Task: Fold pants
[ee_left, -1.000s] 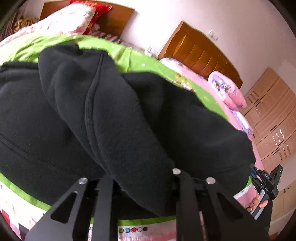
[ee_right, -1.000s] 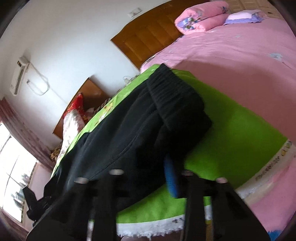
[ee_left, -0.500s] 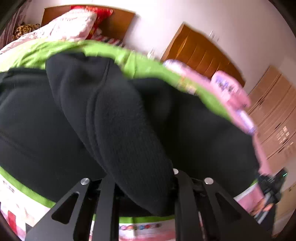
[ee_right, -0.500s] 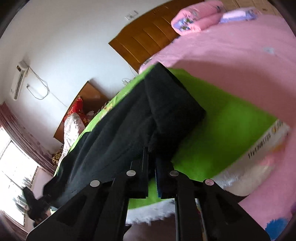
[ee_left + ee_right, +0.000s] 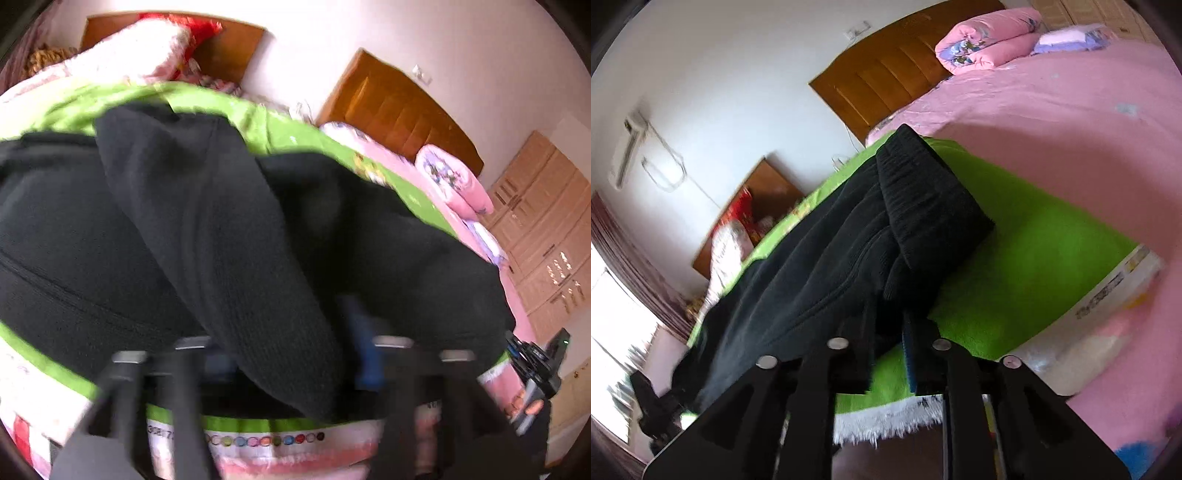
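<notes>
The black pants (image 5: 229, 229) lie on a green blanket (image 5: 1045, 258) on the bed, near its front edge. A fold drapes between the left claw (image 5: 291, 365) fingers, which stand apart, blurred. The right claw (image 5: 886, 332) is slightly apart around the waistband end; contact is unclear. Bare blanket lies to the right, beside pink bedding (image 5: 1052, 103).

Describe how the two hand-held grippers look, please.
The right hand-held gripper has matte black angular fingers with triangular cut-outs, silver round rivets and a blue finger pad. The left hand-held gripper looks the same, though blurred, with a blue pad.
</notes>
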`<state>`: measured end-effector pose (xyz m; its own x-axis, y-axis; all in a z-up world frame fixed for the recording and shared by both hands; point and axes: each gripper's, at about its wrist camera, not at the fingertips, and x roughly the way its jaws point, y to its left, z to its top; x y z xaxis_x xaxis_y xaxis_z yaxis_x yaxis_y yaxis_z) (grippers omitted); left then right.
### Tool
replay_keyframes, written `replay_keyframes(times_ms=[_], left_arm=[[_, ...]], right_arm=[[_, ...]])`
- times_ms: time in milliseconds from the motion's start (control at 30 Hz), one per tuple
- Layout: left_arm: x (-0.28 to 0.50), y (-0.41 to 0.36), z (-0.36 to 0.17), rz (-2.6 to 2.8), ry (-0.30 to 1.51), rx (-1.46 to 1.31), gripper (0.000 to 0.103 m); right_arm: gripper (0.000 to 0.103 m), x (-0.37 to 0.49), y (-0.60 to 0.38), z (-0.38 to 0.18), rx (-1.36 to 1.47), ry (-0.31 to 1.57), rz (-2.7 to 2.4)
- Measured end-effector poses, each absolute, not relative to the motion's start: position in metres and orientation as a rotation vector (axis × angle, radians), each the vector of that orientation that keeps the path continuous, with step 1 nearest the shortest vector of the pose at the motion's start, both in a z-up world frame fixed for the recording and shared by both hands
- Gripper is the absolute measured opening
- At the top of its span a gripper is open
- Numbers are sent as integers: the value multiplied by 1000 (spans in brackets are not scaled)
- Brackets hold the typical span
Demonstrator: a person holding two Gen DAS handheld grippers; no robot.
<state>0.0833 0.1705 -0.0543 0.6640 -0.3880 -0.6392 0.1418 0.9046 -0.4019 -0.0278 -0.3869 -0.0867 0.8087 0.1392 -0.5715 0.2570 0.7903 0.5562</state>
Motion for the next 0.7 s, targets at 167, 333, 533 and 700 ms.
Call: replay_keyframes(times_ms=[167,333,533,700], left_arm=[[53,173,-12,-231,601,-284,90],[46,94,2,-390,599,-69,98],[73,20,-45,-462,769,140,98],[75,20,-68,-487,794,158,101]], right_arm=[[60,-51,-359,-43,425,541,-112],[60,-21,-283,-27,216,543,69],[60,26,-211,-47,4,664,157],[61,10,-207,-72,-122,675,201]])
